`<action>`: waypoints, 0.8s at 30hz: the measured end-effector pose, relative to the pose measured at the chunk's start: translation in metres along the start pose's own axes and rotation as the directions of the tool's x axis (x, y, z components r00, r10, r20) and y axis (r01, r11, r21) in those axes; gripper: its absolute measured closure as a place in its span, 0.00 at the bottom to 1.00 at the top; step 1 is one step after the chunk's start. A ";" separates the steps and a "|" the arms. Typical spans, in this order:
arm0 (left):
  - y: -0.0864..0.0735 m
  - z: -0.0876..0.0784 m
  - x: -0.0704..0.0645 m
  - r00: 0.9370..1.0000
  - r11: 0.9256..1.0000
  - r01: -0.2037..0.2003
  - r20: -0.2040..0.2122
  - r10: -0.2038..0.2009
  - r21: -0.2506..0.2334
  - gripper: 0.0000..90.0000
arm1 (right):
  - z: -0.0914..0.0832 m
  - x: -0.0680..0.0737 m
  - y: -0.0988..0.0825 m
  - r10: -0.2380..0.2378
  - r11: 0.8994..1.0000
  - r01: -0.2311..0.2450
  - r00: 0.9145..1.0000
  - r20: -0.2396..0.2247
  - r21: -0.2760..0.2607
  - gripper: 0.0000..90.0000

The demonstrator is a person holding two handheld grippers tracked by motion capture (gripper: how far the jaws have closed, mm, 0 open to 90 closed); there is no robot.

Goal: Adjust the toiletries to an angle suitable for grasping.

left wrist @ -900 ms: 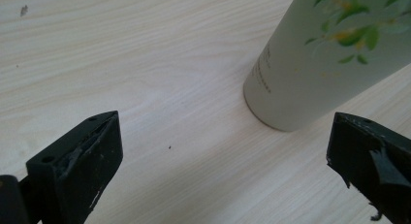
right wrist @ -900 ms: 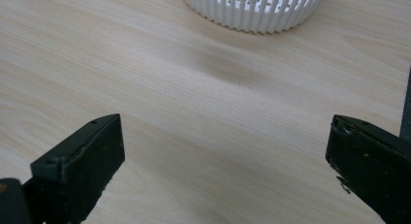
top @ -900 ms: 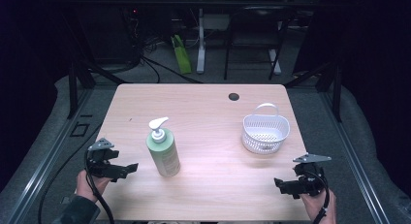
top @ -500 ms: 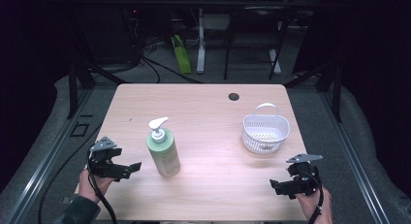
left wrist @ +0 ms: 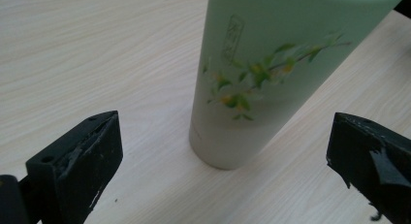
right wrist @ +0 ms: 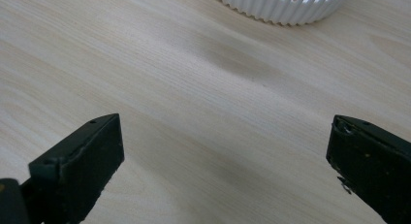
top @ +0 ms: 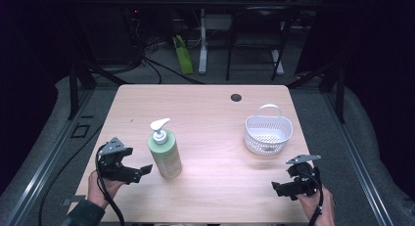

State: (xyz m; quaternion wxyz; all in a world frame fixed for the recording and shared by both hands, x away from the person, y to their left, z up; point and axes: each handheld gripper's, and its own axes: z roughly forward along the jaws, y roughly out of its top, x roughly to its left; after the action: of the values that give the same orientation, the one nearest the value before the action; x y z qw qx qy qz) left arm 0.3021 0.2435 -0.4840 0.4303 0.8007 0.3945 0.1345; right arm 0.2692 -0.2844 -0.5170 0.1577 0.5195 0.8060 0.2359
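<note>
Your left gripper [top: 139, 172] sits low at the near left of the table [top: 205, 103], jaws spread wide and aimed at the base of the green pump bottle [top: 165, 150]. In the left gripper view the bottle [left wrist: 271, 78] stands upright ahead of the gap, not yet between the pads [left wrist: 82, 156], so nothing is touching it. That low, level line-up makes sense: a grab on the wide lower body is steadier than one near the pump head.

Your right gripper [top: 284, 188] is parked at the near right corner, jaws also fully apart and holding nothing. It points across bare wood toward the white basket [top: 267, 134], whose ribbed wall [right wrist: 281, 6] is just at the top of the right gripper view. Well clear of both bottle and basket, so it looks like it's on standby.

Bottle and basket are well apart. The basket looks empty, though its floor is too small to be sure. My guess is the bottle goes in there.
</note>
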 end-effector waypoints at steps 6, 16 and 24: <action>0.008 0.004 -0.009 1.000 0.999 0.000 0.024 0.001 -0.039 0.00 | -0.001 0.000 -0.001 -0.003 1.000 0.003 1.000 0.002 0.002 0.00; 0.024 0.014 -0.019 1.000 0.996 -0.027 0.013 0.028 -0.083 0.00 | 0.001 0.000 -0.001 -0.004 1.000 0.004 1.000 0.003 0.010 0.00; 0.033 0.023 -0.022 1.000 0.992 -0.012 0.013 0.014 -0.126 0.00 | 0.002 0.000 0.000 -0.006 1.000 0.006 1.000 0.005 0.014 0.00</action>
State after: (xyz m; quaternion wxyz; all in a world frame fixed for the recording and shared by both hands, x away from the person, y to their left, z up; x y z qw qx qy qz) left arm 0.3170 0.2032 -0.4689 0.4817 0.7754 0.3772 0.1565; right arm 0.2703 -0.2844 -0.5192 0.1567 0.5186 0.8088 0.2287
